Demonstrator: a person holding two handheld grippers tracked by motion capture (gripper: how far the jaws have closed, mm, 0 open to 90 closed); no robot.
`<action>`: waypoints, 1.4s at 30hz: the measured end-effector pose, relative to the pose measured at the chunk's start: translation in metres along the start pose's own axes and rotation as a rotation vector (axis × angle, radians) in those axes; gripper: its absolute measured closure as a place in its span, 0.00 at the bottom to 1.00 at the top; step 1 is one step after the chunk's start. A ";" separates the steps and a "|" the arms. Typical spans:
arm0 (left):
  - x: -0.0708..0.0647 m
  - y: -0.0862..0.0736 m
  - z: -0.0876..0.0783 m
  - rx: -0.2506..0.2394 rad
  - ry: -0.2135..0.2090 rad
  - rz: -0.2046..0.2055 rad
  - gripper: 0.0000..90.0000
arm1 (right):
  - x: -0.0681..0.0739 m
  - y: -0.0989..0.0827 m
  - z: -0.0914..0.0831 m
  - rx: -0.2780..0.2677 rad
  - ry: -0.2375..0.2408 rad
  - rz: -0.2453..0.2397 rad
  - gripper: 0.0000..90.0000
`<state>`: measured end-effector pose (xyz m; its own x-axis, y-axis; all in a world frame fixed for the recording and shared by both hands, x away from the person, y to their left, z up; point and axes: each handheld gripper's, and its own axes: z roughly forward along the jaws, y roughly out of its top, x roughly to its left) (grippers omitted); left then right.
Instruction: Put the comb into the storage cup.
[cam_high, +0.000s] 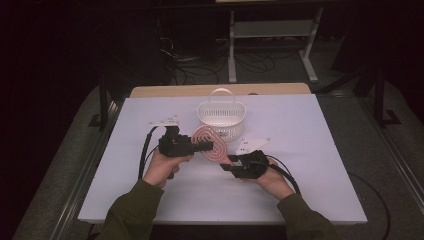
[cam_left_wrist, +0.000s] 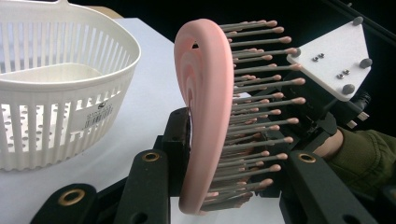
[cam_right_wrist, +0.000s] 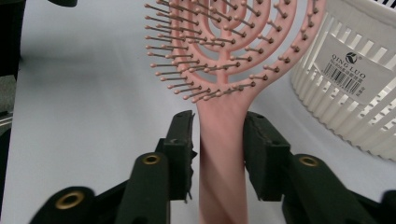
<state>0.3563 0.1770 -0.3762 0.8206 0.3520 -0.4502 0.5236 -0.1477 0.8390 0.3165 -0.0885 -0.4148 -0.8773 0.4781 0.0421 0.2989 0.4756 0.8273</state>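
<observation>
High view: your left gripper (cam_high: 199, 143) has its fingers pinching the head of the pink hairbrush (cam_high: 210, 144), while your right gripper (cam_high: 231, 163) sits at the handle end, the brush spanning between the two above the worktop (cam_high: 310, 165), just short of the white basket (cam_high: 221, 118). Left gripper view: fingers clamped across the brush head (cam_left_wrist: 205, 116), one pad (cam_left_wrist: 180, 140) on its smooth back, the other side buried in the bristles. Right gripper view: fingers spread either side of the handle (cam_right_wrist: 222, 140), a slim gap showing at each pad (cam_right_wrist: 182, 149), so no pinch there. Risk, as judged from here: the left hold bears partly on springy bristles, so the head could twist or slide out once the handle is unsupported; a swing toward the basket could also catch bristles in the slotted wall. Brush's long axis runs from your right fingers away to your left fingers, head toward the basket, handle toward you, bristles facing your right gripper.
</observation>
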 end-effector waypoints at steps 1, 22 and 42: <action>0.000 0.000 -0.001 -0.002 0.001 0.002 0.72 | 0.000 0.000 0.000 -0.001 -0.005 -0.001 0.64; 0.003 0.002 -0.011 -0.033 0.034 0.003 0.72 | -0.007 -0.001 -0.001 0.020 -0.043 0.081 0.20; 0.006 0.004 -0.021 -0.053 0.059 -0.002 0.72 | -0.010 -0.006 -0.004 0.049 -0.068 0.122 0.02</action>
<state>0.3587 0.1985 -0.3692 0.8038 0.4065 -0.4343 0.5112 -0.0988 0.8537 0.3217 -0.0990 -0.4180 -0.8065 0.5825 0.1013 0.4209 0.4454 0.7902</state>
